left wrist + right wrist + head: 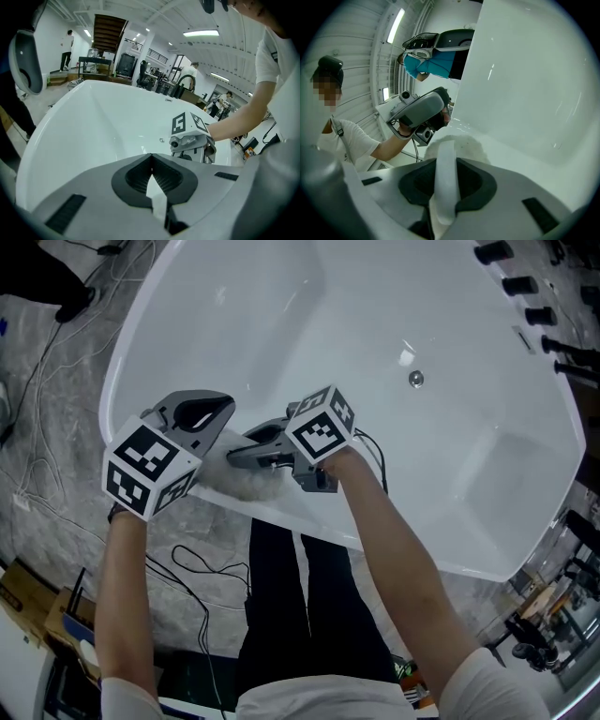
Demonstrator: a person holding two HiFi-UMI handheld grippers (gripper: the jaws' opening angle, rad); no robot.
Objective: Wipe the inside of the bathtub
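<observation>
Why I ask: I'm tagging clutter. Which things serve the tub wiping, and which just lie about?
In use: glossy white bathtub; fluffy white cloth, clamped by left gripper and right gripper.
Lying about: black cables on the grey floor; brown cardboard box; row of black fittings past the tub's rim.

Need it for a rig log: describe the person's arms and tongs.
The left tongs and right tongs are grey moulded shells with black ribbed pads. Each carries a white cube printed with black square markers. A thin black cable trails by the right one. Arms are bare below short white sleeves.
</observation>
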